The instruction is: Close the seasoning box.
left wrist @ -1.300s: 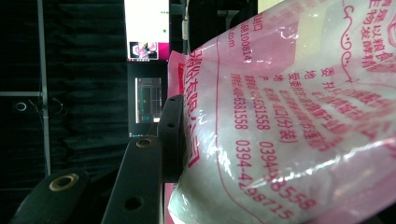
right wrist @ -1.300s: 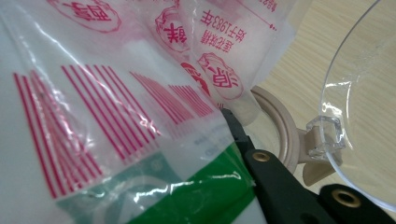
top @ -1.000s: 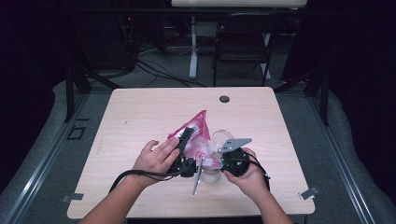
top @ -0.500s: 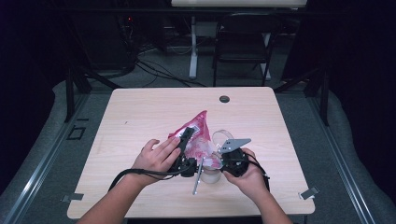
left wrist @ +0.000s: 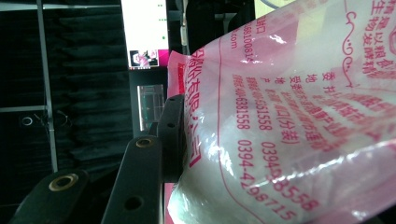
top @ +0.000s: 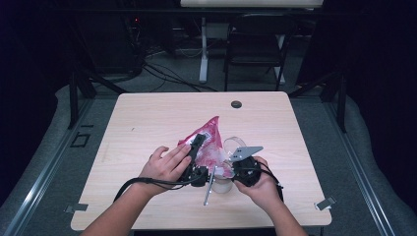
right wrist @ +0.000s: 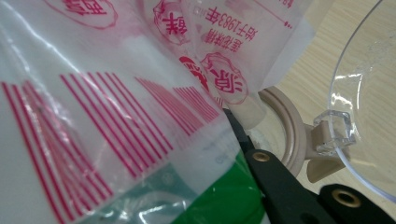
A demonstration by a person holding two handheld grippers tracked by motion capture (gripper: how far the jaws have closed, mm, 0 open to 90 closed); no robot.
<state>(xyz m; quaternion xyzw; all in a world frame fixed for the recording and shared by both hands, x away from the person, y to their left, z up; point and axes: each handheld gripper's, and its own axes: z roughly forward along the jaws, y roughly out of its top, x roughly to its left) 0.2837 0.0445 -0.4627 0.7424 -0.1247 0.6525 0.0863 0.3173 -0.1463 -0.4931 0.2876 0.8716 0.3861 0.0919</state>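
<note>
Gripping the bag point(top: 210, 142), both the left gripper point(top: 196, 147) and right gripper point(top: 231, 169) were clamped on plastic; slippage risked spilling powder beside the jar point(right wrist: 285, 135).

1. The bag point(left wrist: 299, 116) is thin, glossy plastic, crinkled, printed in pink.
2. The table point(top: 147, 123) is pale matt wood.
3. The lid point(right wrist: 369, 93) is clear, shiny hard plastic.
4. The jaws are matt black.

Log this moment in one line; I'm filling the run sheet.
left hand-held gripper: shut on pink bag | right hand-held gripper: shut on pink bag | clear jar: under bag
</note>
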